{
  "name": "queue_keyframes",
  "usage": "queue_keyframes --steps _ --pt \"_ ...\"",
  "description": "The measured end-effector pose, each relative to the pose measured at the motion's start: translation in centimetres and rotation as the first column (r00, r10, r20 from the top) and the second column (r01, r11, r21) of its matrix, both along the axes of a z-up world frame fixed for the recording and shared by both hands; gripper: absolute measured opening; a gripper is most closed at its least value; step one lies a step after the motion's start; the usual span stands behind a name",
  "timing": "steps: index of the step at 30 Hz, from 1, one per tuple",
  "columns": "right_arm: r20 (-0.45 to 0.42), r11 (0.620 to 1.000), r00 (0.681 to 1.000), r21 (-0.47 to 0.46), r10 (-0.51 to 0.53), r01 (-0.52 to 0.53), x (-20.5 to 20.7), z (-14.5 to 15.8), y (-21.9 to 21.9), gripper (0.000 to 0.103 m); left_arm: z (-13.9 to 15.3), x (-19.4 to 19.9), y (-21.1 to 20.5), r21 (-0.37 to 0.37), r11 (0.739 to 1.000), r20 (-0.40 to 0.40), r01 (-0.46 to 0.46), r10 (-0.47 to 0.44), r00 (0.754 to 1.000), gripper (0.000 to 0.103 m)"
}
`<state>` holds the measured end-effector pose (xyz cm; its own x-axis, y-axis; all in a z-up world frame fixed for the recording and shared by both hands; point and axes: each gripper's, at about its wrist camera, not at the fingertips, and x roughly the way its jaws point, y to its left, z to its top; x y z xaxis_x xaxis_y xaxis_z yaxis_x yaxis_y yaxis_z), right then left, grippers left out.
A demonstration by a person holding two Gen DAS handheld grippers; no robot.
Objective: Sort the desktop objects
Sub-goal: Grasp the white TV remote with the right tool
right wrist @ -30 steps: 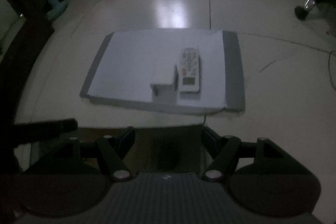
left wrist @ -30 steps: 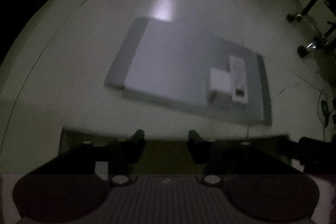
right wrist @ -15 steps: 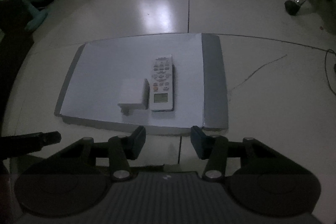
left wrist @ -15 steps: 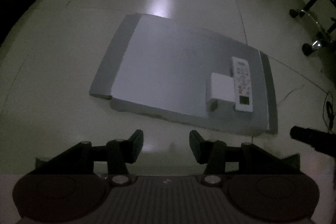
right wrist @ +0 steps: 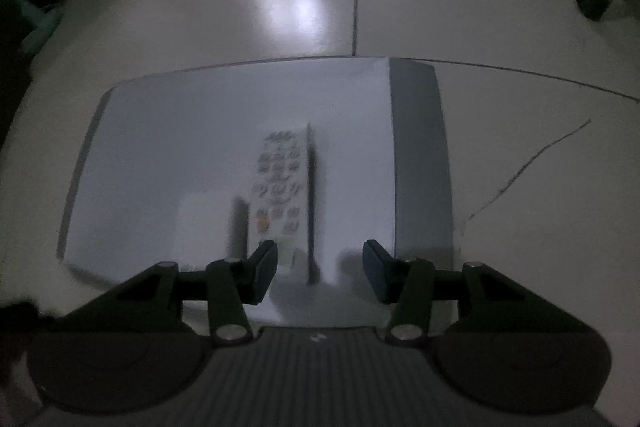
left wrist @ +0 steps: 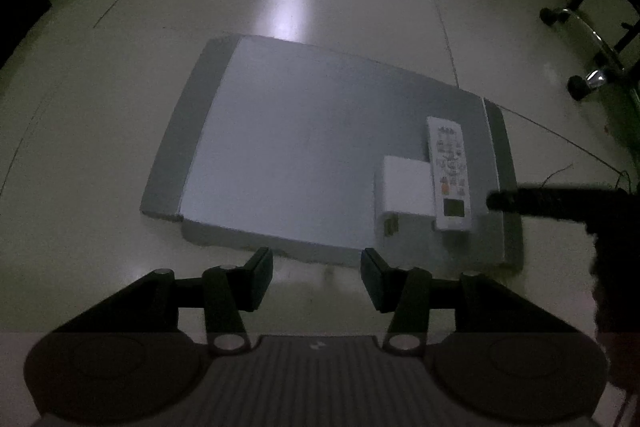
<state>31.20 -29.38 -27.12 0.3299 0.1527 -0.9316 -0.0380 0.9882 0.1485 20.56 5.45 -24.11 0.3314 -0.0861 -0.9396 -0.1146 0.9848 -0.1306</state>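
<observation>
1. We see a flat, matte white board (left wrist: 304, 155) with grey end strips lying on a glossy pale floor (left wrist: 120, 67).
2. A slim white remote (left wrist: 450, 173) with small buttons lies at the board's 4 o'clock corner, touching a boxy white adapter (left wrist: 406, 189) at its 9 o'clock side.
3. The board's 9 o'clock half is bare.
4. Our left gripper (left wrist: 316, 277) hangs just short of the board's near edge, jaws apart and holding nothing.
5. Our right gripper (right wrist: 320, 273) hovers over the remote's near end, jaws apart and holding nothing.

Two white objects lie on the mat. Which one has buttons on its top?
The remote control, the long narrow one beside the mat's right grey strip. The white box touching its left side has a plain top.
</observation>
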Motion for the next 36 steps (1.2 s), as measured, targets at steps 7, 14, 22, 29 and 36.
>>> queue_keyframes --steps 7,14,22,29,36 --pt "-0.017 0.999 1.000 -0.049 0.012 -0.013 2.3 -1.1 1.1 0.052 -0.1 -1.5 0.3 -0.024 0.999 -0.017 0.025 -0.025 1.000 0.045" --pt "-0.038 0.996 0.999 -0.076 0.034 -0.037 4.1 -2.1 2.9 0.052 -1.0 -3.0 0.7 -0.050 0.998 -0.055 0.029 -0.032 0.998 0.045" --pt "-0.065 0.994 0.996 -0.084 0.062 -0.068 3.9 -3.1 4.4 0.055 -1.4 -3.7 2.1 -0.072 0.997 -0.061 0.006 -0.010 0.998 0.045" --pt "-0.072 0.984 0.993 -0.146 0.092 -0.102 3.9 -3.6 5.3 0.056 -0.4 -3.6 2.8 -0.079 0.997 -0.038 -0.001 -0.002 0.999 0.047" --pt "-0.071 0.978 0.991 -0.166 0.114 -0.125 3.1 -4.0 4.8 0.049 -0.3 -1.8 1.7 -0.053 0.998 -0.018 0.042 -0.043 0.999 0.057"
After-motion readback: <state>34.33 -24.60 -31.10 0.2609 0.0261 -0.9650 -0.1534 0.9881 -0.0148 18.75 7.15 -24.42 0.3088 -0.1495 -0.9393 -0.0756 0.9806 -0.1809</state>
